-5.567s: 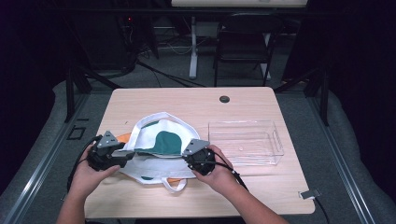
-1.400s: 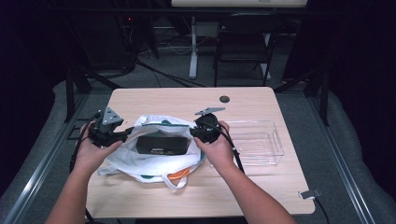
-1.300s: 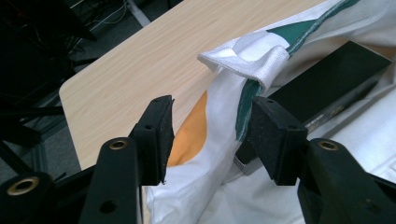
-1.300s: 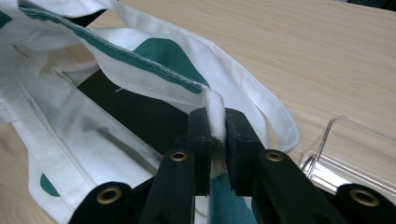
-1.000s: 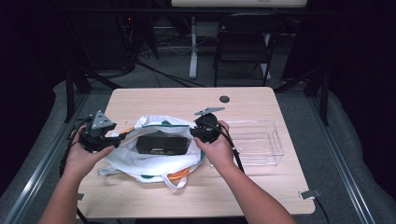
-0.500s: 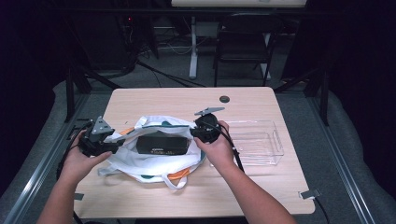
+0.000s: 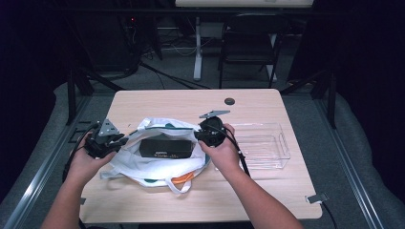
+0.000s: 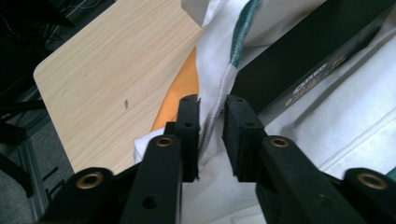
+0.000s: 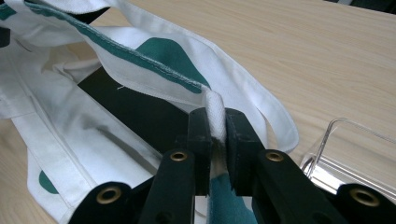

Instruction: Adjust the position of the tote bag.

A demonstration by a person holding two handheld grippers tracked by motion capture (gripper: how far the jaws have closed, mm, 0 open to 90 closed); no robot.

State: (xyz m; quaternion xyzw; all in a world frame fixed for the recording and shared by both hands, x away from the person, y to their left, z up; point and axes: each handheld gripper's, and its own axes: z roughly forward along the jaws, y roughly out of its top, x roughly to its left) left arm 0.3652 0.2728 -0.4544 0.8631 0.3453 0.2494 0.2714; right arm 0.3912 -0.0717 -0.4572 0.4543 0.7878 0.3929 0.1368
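A white cloth bag (image 7: 157,164) with green trim and orange patches lies mid-table, its mouth pulled open. Inside it rests a long black box (image 7: 166,148), which also appears past the left gripper's jaws (image 8: 299,60). My right gripper (image 7: 200,135) holds the right side of the mouth, jaws shut on the white strap (image 9: 215,109). My left gripper (image 7: 119,140) is at the bag's left rim. Its jaws (image 8: 211,105) have just been closing, and the green-stitched rim (image 8: 219,93) runs between them with a small gap still showing at one pad.
A clear plastic tray (image 7: 282,143) sits just right of the bag, close behind the right hand. A small black grommet (image 7: 229,101) marks the table's far edge. A chair (image 7: 248,43) and cables stand on the floor beyond.
The bag, flat earlier, now stands open with the black box inside. Over the last second the left hand slipped slightly along the left rim and its jaws narrowed. The right hand stayed put.
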